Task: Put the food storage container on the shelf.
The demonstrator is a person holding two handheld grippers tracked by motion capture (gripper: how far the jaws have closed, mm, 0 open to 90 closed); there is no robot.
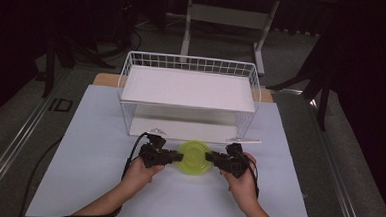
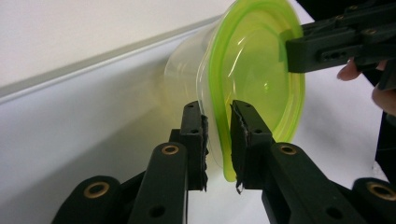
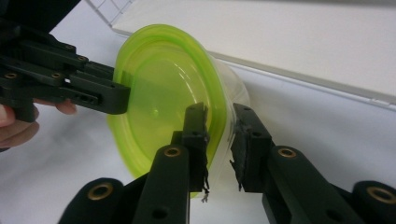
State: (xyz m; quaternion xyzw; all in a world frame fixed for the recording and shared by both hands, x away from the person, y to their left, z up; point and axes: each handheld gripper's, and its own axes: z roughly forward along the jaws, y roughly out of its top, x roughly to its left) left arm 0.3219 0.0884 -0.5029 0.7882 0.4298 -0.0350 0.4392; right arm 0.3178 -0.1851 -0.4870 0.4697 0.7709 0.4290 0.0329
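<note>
The counter (image 1: 94, 148) carries a white wire rack (image 1: 189, 96) with two shelves, both bare as far as I can see. Just in front of the rack's lower shelf, midway along it, sits the clear container with a green lid (image 1: 194, 157), caught between the two tools. The left tool (image 1: 174, 156) comes at it from the left of the rack's front, the right tool (image 1: 211, 158) from the opposite side, so both hands are equally near and the container lies straight between them. In the left gripper view the jaws of the left tool (image 2: 218, 133) straddle the green rim and look pinched onto it; in the right gripper view the right tool (image 3: 220, 135) bites the opposite rim, though a sliver of gap shows beside one pad. The container looks empty. My guess is the coming move is a two-handed lift toward the rack, which stands directly behind.
</note>
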